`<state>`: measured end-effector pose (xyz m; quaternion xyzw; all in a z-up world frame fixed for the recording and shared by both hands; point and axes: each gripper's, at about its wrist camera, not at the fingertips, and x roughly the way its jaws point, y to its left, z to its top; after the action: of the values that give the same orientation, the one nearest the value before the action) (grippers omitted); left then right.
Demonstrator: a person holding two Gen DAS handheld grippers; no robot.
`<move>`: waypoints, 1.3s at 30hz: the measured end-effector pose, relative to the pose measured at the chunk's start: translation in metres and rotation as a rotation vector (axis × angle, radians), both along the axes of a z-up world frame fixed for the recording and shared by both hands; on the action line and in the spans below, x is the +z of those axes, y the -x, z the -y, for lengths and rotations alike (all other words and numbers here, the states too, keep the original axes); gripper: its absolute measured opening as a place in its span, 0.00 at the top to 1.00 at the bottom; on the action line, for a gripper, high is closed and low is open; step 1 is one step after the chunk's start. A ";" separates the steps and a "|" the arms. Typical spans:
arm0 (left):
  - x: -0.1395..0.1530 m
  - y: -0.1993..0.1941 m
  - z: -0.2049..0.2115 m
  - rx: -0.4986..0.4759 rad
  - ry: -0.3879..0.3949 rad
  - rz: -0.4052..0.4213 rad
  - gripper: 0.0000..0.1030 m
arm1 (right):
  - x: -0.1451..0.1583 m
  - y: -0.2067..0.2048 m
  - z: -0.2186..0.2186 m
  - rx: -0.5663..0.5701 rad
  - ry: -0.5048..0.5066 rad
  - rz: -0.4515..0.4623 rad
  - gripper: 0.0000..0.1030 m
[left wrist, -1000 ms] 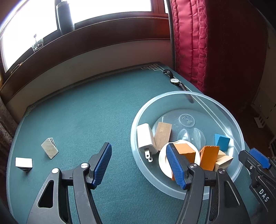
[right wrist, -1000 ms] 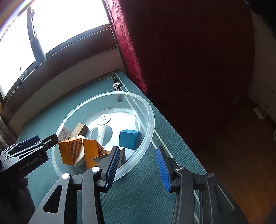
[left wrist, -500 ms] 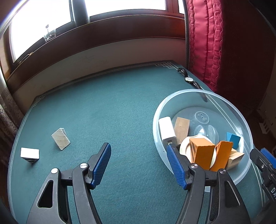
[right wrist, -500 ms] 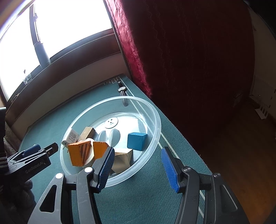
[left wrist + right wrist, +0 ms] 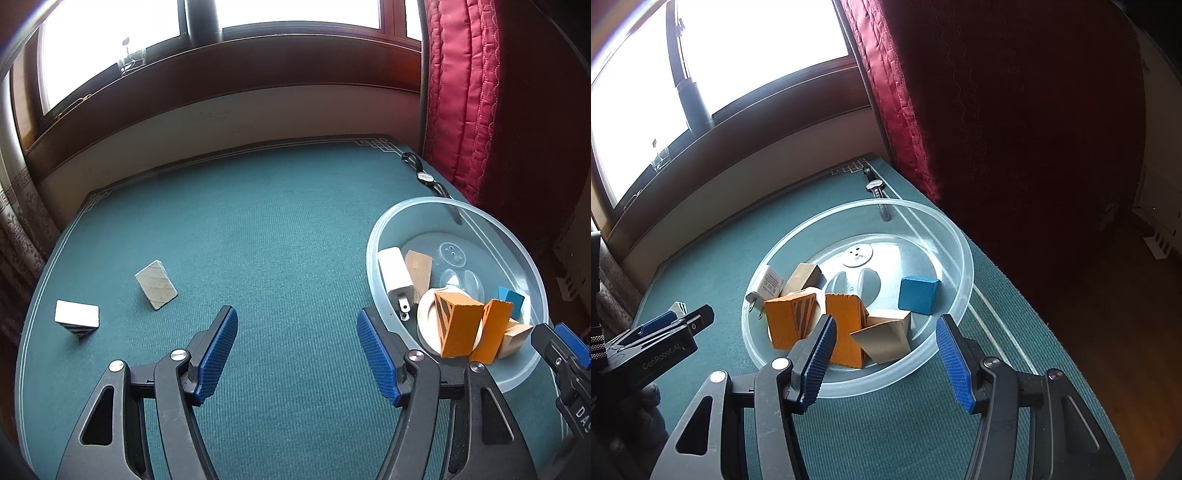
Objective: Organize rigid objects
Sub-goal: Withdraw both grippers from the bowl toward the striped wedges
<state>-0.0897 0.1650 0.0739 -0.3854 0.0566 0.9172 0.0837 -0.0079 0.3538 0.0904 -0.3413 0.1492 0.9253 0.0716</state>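
A clear plastic bowl (image 5: pixel 391 229) (image 5: pixel 960 258) stands at the right of the green table. It holds two orange blocks (image 5: pixel 461 325) (image 5: pixel 786 317), a blue block (image 5: pixel 918 295), a white charger (image 5: pixel 394 269), a tan wooden block (image 5: pixel 419 267), a pale wedge (image 5: pixel 886 334) and a white disc. A pale wooden block (image 5: pixel 157 284) and a white block with a striped side (image 5: pixel 77 316) lie on the table at the left. My left gripper (image 5: pixel 297 343) is open and empty, above the table left of the bowl. My right gripper (image 5: pixel 886 354) is open and empty over the bowl's near rim.
A wristwatch (image 5: pixel 424 177) (image 5: pixel 874 184) lies behind the bowl near the table's far right corner. A red curtain (image 5: pixel 480 92) hangs along the right edge. A wall and window sill run behind the table. The floor drops off to the right in the right wrist view.
My left gripper has moved left, away from the bowl, so both loose blocks sit nearer the view's centre. My right gripper has drawn back slightly, over the bowl's near rim. Both stay open.
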 end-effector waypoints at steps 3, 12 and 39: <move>0.000 0.000 0.008 0.011 -0.006 0.002 0.34 | 0.001 0.001 0.009 0.014 -0.007 0.000 0.42; -0.003 0.001 0.035 0.049 -0.026 0.011 0.34 | 0.005 0.007 0.038 0.069 -0.030 0.002 0.42; -0.030 -0.001 0.207 0.379 0.031 0.062 0.33 | -0.022 0.020 0.144 0.332 -0.080 0.082 0.42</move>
<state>-0.0891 -0.0423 0.0435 -0.4186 -0.0056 0.9032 -0.0947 -0.0277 0.2102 0.0687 -0.3958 0.0508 0.9148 -0.0624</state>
